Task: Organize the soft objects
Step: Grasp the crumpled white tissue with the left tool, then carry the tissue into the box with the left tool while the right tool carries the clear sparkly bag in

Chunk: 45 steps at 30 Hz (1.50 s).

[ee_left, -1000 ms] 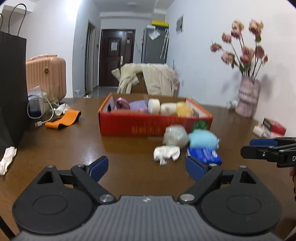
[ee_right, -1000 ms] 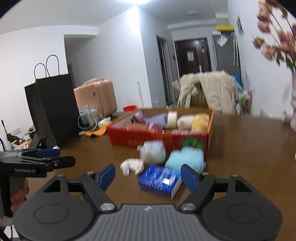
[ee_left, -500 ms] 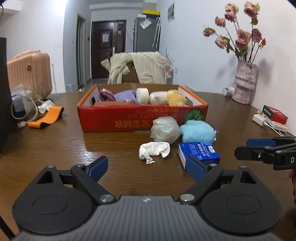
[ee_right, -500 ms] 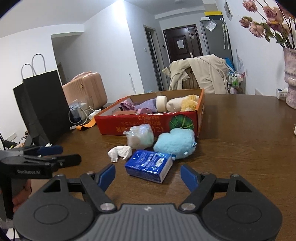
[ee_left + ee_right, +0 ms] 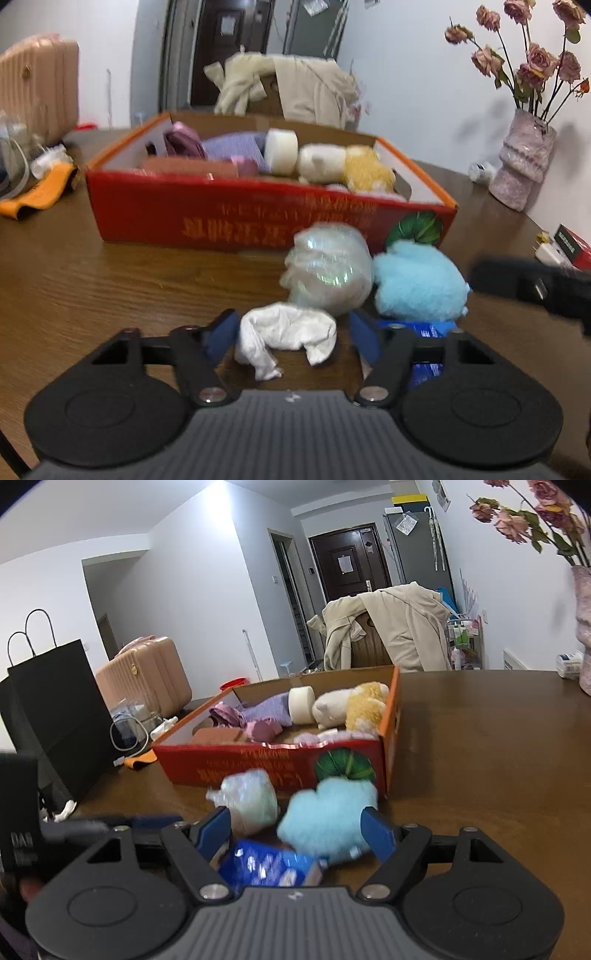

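A crumpled white cloth lies on the wooden table between the open fingers of my left gripper. Behind it sit a clear plastic-wrapped bundle and a fluffy light-blue toy. A blue tissue pack lies at the right finger. My right gripper is open, its fingers on either side of the blue tissue pack, with the light-blue toy and the bundle just beyond. A red cardboard box behind them holds several soft items; it also shows in the right wrist view.
A pink vase with dried roses stands at the far right. A red box and a white plug lie by the right edge. An orange strap and cables lie at the left. A black paper bag stands on the table's left side.
Both grippers have moved forward and down toward the items. The white cloth now lies between my left fingers, and the blue tissue pack between my right fingers.
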Available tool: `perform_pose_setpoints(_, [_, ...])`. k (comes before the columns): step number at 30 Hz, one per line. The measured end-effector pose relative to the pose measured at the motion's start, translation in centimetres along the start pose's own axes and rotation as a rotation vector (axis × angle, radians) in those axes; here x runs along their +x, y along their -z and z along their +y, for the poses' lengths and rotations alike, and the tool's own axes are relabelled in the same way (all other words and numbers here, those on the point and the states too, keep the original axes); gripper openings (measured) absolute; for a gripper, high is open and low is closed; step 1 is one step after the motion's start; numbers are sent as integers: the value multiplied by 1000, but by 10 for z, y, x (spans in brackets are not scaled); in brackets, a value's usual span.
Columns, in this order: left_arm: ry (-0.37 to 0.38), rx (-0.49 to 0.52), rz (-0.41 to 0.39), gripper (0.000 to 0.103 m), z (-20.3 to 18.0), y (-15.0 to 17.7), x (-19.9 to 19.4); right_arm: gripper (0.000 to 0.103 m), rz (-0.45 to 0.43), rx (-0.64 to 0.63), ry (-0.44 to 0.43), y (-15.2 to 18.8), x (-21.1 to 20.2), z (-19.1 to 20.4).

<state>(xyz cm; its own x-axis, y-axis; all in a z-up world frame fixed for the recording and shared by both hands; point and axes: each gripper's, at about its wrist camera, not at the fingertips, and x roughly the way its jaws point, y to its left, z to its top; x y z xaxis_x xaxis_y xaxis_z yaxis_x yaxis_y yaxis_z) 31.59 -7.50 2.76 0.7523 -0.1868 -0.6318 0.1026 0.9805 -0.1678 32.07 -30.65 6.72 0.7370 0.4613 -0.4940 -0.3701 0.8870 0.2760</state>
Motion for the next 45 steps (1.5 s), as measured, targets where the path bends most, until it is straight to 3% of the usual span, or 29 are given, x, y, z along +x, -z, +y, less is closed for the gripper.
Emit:
perform_pose_setpoints(4, [31,26,-1,42,5,6,-3,77,24,-46,-38,-13,31,15])
perform_pose_setpoints(6, [41,36,-6,26,7,6,-4,76,41,-71,-54,-15,49,25])
perform_pose_setpoints(8, [54,41,-9,21,10,5,-6,75,75,-76,-62,-16,69,32])
perform_pose_setpoints(11, [60,51,-22,20,16,4,-13,74,110,-87,-55,-14,92,41])
perform_pose_setpoints(13, [52,49,-26,20,22,4,-17,48,130,-94,-53,-11,101,44])
perform_pose_setpoints(16, [28,33,-36,20,34,4,-26,34,147,-102,-58,-8,102,48])
perform_pose_setpoints(26, [28,18,-128,20,38,-2,-70,32,21,-73,-61,-10,26,50])
perform_pose_setpoints(32, [107,58,-206,20,36,-59,-71,32,-52,-115,-26,-32,1,46])
perform_pose_setpoints(35, [144,57,-203,20,38,-101,-52,32,-55,-161,-19,-59,17,43])
perform_pose_setpoints(39, [188,34,-116,20,42,-154,7,32,22,-204,23,-97,71,34])
perform_pose_setpoints(45, [137,46,52,20,38,-193,104,32,206,-284,59,-131,174,26])
